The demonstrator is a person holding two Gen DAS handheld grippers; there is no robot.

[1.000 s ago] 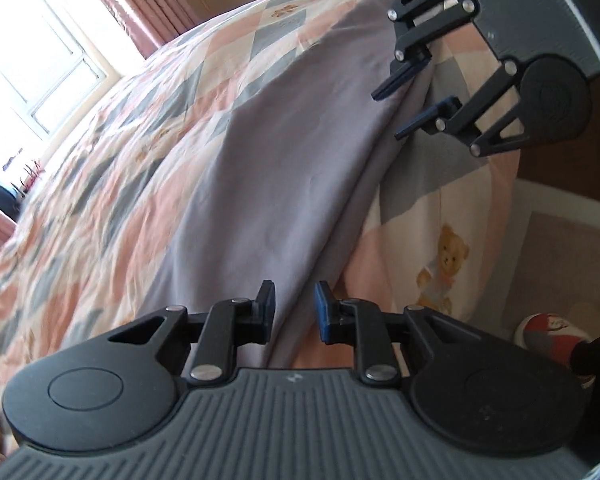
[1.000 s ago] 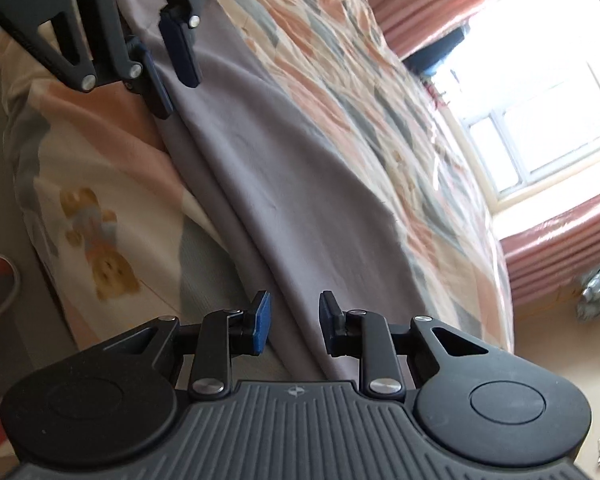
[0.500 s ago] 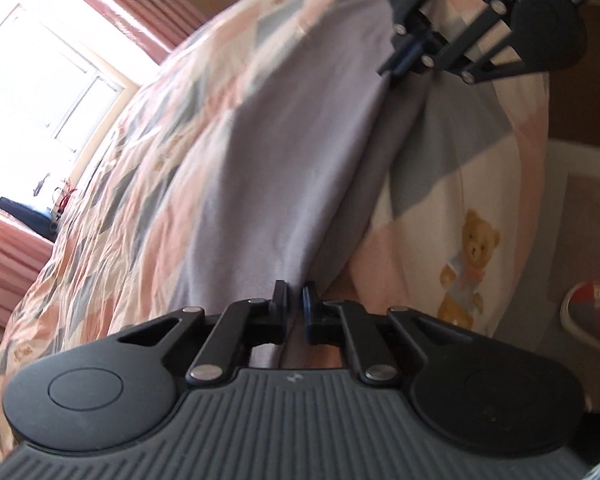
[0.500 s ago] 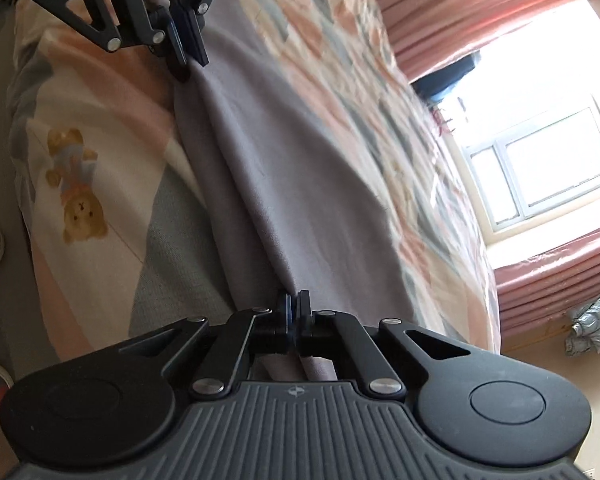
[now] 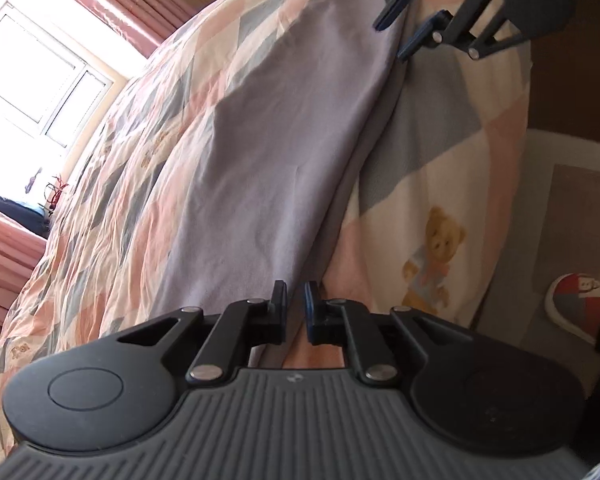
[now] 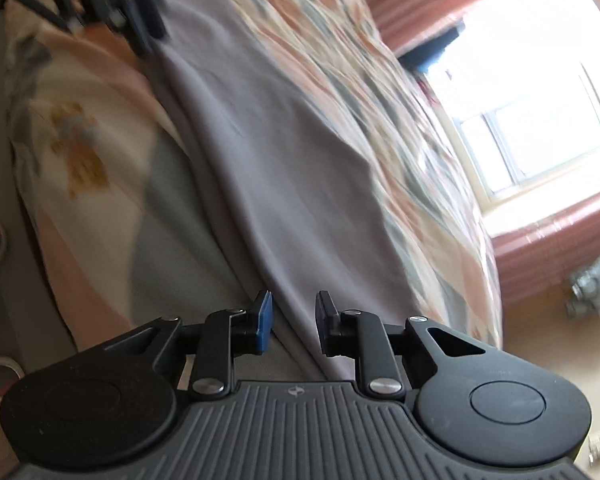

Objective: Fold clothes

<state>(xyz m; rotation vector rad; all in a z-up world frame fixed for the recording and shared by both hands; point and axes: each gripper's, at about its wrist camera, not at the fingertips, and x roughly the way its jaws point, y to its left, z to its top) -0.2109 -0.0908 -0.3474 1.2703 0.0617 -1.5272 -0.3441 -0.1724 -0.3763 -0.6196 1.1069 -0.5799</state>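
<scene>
cloth lies along the bed edge, both grippers with fingers released and empty, so a shallow pinch could snag the quilt beneath.

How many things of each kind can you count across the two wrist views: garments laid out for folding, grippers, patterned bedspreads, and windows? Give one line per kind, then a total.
Grey garment laid out for folding: 1
Grippers: 2, the left gripper and the right gripper
Patterned bedspread: 1
Window: 1
Total: 5
</scene>
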